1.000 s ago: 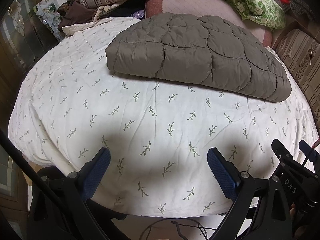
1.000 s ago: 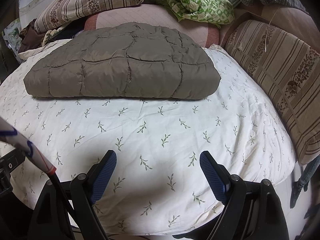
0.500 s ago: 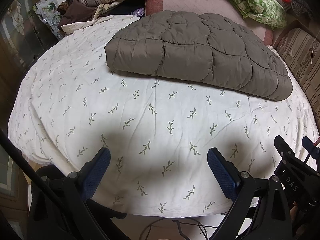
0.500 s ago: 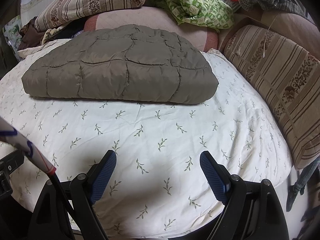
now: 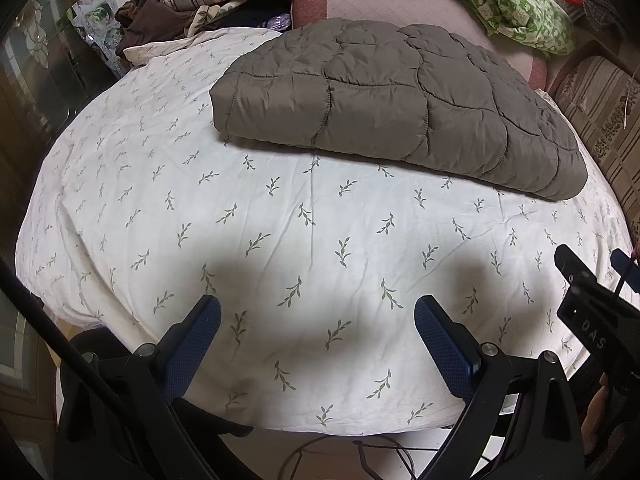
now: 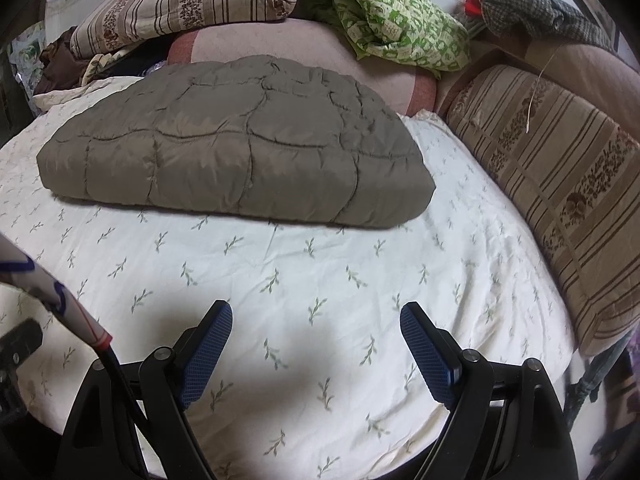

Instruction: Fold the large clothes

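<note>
- Bed (image 5: 120,184) under white sheet with small green leaf sprigs.
- Striped floral cushions (image 6: 560,184) along right side and at head.
- Green patterned blanket (image 6: 392,24) heaped at back.
- Glass-fronted cabinet (image 5: 36,60) at left.

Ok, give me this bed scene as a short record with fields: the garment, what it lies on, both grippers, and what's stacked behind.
garment: brown quilted jacket, folded into a flat bundle
surface: white bedsheet with leaf print, jacket lying on its far half
left gripper: open, empty, over the sheet's near edge
right gripper: open, empty, apart from the jacket
behind: striped floral quilt, green patterned cloth, pink cushion
right side: striped cushion
</note>
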Tool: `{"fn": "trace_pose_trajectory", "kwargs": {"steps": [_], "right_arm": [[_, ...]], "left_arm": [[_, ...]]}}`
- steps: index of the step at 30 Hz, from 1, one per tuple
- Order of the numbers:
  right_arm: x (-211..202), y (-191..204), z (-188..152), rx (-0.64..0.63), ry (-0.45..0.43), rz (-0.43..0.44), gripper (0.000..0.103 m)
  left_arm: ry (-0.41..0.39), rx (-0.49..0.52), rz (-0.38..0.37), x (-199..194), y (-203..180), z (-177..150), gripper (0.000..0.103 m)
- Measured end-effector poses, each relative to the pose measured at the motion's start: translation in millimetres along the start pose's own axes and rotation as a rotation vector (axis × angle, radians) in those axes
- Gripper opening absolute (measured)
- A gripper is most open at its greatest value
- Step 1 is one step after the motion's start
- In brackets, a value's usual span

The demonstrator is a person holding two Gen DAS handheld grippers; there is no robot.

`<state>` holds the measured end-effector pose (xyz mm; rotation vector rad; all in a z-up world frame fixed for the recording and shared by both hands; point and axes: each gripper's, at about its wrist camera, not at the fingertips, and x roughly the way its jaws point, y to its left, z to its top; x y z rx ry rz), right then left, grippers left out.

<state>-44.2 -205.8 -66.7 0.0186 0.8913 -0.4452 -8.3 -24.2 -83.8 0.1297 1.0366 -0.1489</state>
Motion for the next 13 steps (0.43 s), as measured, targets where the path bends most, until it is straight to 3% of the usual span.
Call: {"fn": "trace_pose_trajectory", "kwargs": {"steps": [13], "right_arm": [[2.2,6.4,-5.1,-0.006,0.016,0.016,0.090]], "left_arm": [[-0.009,0.004,0.001,-0.9,1.2,-1.2,0.097]]}}
